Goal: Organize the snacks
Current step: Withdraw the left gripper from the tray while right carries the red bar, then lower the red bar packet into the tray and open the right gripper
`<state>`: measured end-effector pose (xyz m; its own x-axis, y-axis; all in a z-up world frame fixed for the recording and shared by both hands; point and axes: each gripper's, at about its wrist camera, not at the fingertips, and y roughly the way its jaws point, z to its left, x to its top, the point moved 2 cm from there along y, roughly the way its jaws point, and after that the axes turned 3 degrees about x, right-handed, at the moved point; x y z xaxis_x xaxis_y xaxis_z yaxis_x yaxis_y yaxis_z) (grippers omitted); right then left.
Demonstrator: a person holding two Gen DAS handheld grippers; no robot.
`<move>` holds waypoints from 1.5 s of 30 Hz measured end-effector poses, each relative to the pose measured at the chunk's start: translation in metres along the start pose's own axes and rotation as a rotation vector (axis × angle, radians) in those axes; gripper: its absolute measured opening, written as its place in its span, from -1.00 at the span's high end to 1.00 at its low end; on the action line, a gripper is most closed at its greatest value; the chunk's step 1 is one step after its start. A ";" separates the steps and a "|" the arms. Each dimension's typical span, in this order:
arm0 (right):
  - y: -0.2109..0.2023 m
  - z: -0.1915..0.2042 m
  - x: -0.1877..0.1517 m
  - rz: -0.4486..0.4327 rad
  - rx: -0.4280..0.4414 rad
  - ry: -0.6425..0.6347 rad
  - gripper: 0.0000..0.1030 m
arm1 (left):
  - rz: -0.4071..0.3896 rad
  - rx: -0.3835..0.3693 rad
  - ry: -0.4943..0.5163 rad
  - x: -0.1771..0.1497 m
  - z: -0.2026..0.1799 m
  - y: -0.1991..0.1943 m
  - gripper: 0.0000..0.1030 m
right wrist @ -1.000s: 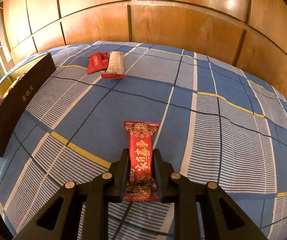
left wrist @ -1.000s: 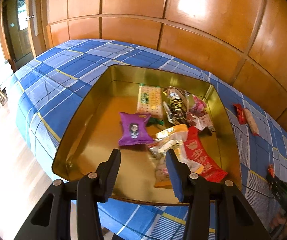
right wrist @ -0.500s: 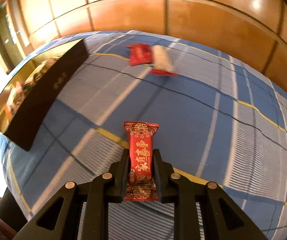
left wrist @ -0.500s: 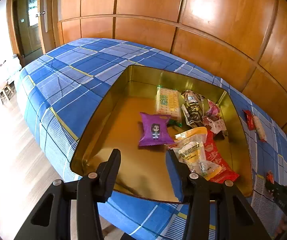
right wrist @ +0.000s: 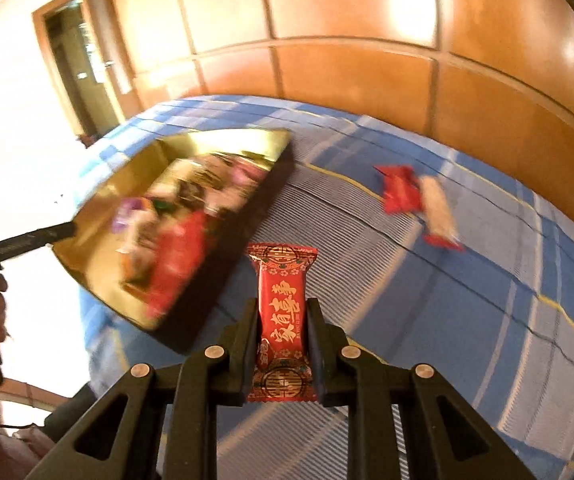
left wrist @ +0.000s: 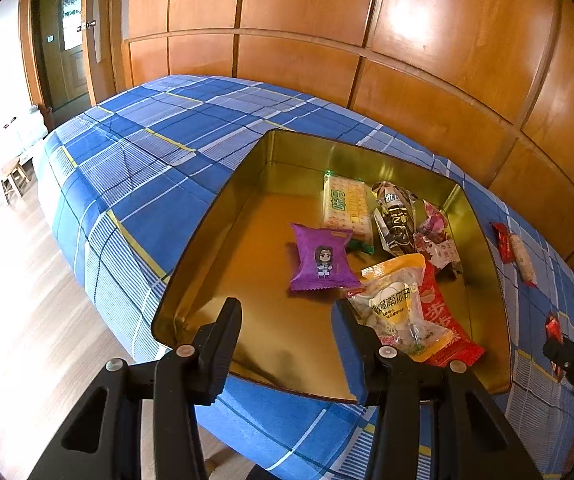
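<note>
Right tongs [right wrist: 282, 322], clamping red snack [right wrist: 283, 320], have swung toward blurred tin's edge [right wrist: 223, 276]; left tongs [left wrist: 289, 344] agape.

Checked bed [left wrist: 159, 168] — gold tin [left wrist: 215, 216], two snacks [right wrist: 419, 200]

Tin's left half lies open
Bare gold floor of the tin [left wrist: 223, 264]; packets [left wrist: 399, 240] crowd its right (purple pouch [left wrist: 321, 258] nearest the middle).

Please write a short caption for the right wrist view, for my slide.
Right tongs gripping a red snack bar above the blue plaid cloth, beside the gold tin of snacks.
</note>
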<state>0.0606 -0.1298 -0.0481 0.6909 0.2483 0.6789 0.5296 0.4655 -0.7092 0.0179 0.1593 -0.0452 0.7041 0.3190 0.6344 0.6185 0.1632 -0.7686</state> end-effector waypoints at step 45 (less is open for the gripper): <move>0.114 0.157 0.035 0.200 0.263 -0.355 0.70 | -0.011 0.032 -0.016 -0.002 0.015 -0.003 0.08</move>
<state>0.0682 0.0657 -0.0752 0.5314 0.6079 0.5900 0.2296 0.5670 -0.7911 0.0095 0.1724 -0.0457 0.6917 0.3321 0.6413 0.6142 0.1966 -0.7643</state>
